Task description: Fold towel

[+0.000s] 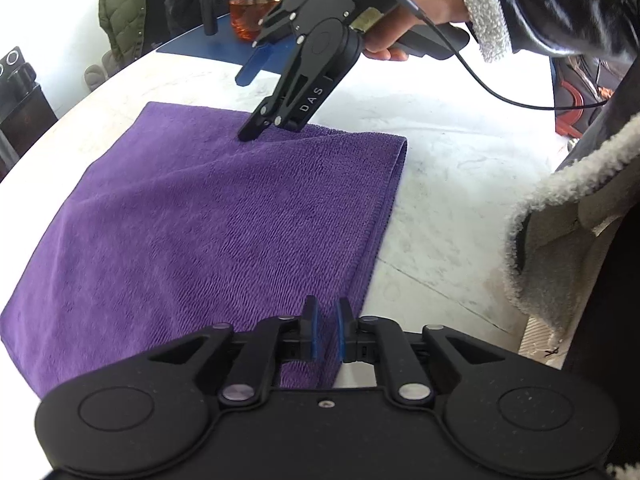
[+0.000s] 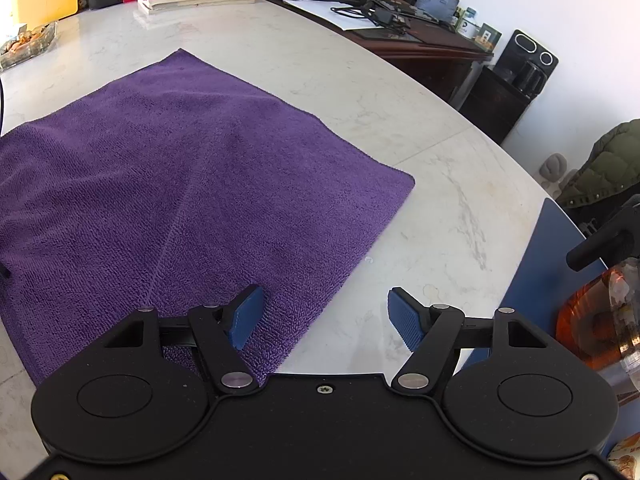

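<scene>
- A purple towel (image 1: 208, 216) lies spread on a pale marble table (image 1: 440, 152), already doubled over, its folded edge running along the right side in the left wrist view.
- The left gripper (image 1: 326, 330) sits low at the towel's near edge, its blue-padded fingers (image 1: 312, 332) drawn close with only a narrow slit between them; whether any cloth is caught in that slit cannot be told, though the towel's near right corner lies directly beneath them.
- The right gripper (image 2: 326, 318), seen from its own camera, stands wide open with nothing between its blue pads (image 2: 404, 316): the left pad hangs over the towel's near corner, the right pad over bare marble.
- From the left wrist view, the right gripper (image 1: 250, 100) angles down at the towel's far edge, one black fingertip (image 1: 248, 132) touching or nearly touching the cloth, the other raised clear above the table.
- A hand (image 1: 404, 20) in a dark, fleece-cuffed sleeve (image 1: 480, 8) grips that tool's handle.
- A glass teapot (image 1: 256, 4) of amber liquid stands on a blue mat (image 1: 216, 46) at the table's far side, well apart from the towel.
</scene>
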### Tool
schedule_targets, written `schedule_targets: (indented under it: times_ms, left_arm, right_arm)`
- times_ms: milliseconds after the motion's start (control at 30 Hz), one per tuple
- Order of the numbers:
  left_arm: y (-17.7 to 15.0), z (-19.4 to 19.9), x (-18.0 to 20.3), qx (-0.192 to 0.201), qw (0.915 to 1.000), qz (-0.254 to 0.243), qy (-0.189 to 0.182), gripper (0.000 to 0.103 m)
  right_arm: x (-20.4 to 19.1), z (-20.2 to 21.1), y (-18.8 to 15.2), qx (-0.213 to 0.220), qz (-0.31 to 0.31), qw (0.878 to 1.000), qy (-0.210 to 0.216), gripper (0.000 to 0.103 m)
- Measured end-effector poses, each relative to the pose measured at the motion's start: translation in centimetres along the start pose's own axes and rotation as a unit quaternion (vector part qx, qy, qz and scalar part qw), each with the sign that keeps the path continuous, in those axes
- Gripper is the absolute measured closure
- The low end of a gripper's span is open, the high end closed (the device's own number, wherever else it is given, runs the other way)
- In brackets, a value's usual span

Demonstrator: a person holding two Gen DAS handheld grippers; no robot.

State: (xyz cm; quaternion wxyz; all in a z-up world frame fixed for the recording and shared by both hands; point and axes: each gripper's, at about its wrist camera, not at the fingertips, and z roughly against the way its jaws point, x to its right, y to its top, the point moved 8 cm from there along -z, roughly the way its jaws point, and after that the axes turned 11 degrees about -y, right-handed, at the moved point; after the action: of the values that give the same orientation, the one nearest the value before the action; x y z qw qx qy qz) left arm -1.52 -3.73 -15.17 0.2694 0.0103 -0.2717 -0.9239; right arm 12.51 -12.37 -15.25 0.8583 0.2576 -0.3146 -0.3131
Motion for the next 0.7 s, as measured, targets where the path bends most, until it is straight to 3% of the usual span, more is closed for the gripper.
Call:
schedule_targets:
  times_ms: [467,700]
  left_arm:
    - [0.7,-1.3,-0.5,-0.034,0.9986,-0.038,-0.011,0.080]
    - [1.0,-1.3,-1.4,-0.042,0.9987,0.006,-0.030,0.082]
  right_arm:
    - [-0.2,-0.1,0.0,-0.001,-0.015,1.000,0.001,0.032]
    - [-0.1,-0.1,-0.1,0.001,-0.016,1.000,0.001,0.030]
